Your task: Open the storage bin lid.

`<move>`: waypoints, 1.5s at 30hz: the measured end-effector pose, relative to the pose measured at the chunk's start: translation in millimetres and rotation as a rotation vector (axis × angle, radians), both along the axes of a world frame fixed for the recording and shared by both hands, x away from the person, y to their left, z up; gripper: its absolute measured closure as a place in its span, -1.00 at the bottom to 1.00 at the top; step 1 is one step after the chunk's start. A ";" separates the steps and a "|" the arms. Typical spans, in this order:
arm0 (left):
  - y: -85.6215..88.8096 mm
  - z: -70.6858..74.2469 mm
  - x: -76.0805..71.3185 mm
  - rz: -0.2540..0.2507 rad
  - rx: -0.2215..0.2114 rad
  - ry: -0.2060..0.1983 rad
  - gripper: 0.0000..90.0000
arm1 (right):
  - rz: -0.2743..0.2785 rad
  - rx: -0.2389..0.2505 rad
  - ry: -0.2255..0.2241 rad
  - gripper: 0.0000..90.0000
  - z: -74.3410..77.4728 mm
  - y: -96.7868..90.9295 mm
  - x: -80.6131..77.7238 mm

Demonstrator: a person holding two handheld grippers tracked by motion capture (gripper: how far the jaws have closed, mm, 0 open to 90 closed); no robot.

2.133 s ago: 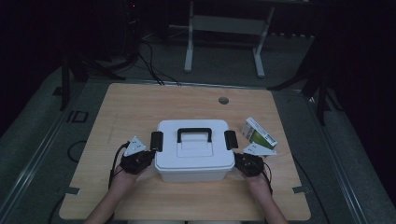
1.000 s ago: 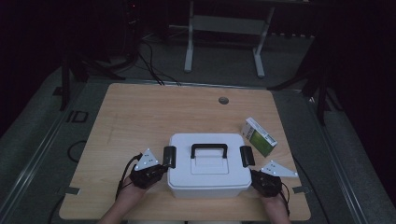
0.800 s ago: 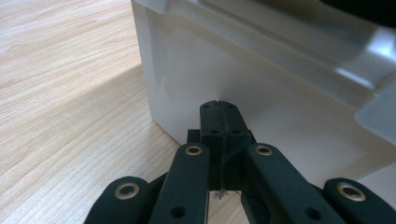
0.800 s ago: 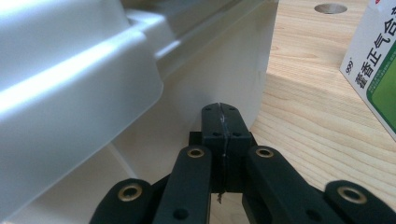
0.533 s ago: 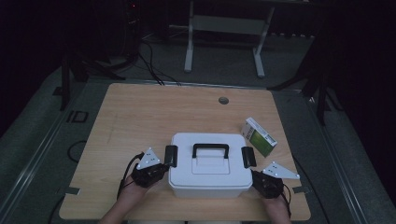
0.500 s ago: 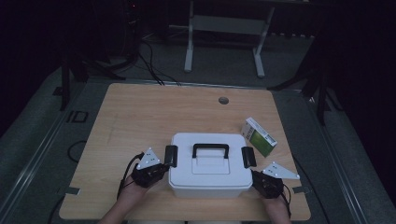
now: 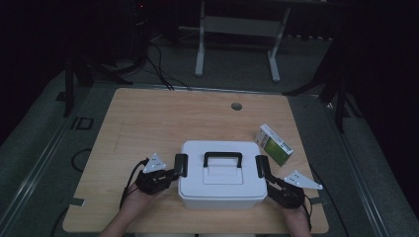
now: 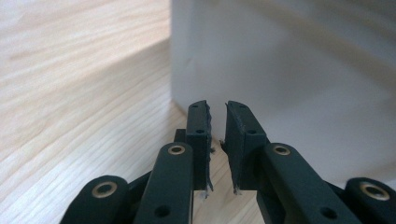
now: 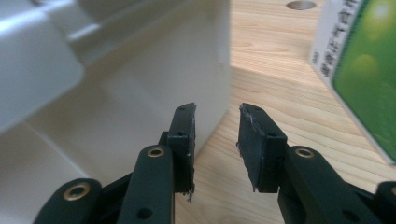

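A white lidded box [image 7: 220, 182] with a black handle [image 7: 223, 159] and a black latch on each side stands near the table's front edge. My left gripper [image 7: 170, 173] is at its left side, beside the left latch [image 7: 181, 165]. In the left gripper view the jaws [image 8: 217, 116] have just been opening; a narrow gap shows with nothing in it, and the box wall [image 8: 289, 70] is just ahead. My right gripper [image 7: 267, 178] is at the box's right side. Its jaws [image 9: 217, 119] have also just been opening and stand apart and empty beside the box corner [image 9: 140, 79].
A green and white carton [image 7: 273, 144] lies on the wooden table [image 7: 163, 118] just right of the box, close to my right gripper [image 9: 362, 70]. A round cable hole [image 7: 236, 106] sits near the far edge. Dark floor and a desk frame lie beyond.
Since the earliest frame the box has come nearer the front edge and a little to the right, both grippers with it. Over the last second box and hands have hardly moved.
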State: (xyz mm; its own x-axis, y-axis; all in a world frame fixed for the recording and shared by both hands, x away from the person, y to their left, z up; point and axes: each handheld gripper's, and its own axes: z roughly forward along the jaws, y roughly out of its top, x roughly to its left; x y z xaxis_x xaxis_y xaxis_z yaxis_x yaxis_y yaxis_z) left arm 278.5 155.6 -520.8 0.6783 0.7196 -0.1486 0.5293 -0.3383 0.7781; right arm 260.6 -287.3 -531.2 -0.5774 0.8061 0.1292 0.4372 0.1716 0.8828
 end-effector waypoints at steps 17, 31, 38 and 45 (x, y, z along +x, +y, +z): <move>30.3 9.0 13.6 0.044 0.112 0.168 0.65 | 0.003 0.003 -0.022 -0.57 -1.1 -13.3 -5.7; 36.1 18.6 18.9 -0.078 0.260 0.215 0.60 | 0.059 0.020 -0.031 -0.73 -2.3 -27.6 -3.3; 38.1 21.6 22.4 -0.130 0.329 0.242 0.56 | 0.039 0.046 -0.038 -0.73 -3.5 -39.1 -3.3; 39.2 23.5 23.3 -0.220 0.396 0.293 0.47 | 0.064 0.023 -0.028 -0.73 -6.3 -36.9 -4.3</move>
State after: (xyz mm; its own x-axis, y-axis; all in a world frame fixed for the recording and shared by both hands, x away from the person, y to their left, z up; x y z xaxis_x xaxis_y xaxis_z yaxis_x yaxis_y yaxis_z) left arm 301.7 194.8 -497.3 0.7901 0.6047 -0.1000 0.5886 -0.7031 0.3990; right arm 256.3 -324.2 -537.4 -0.6312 0.7646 0.1301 0.4008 0.1780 0.8987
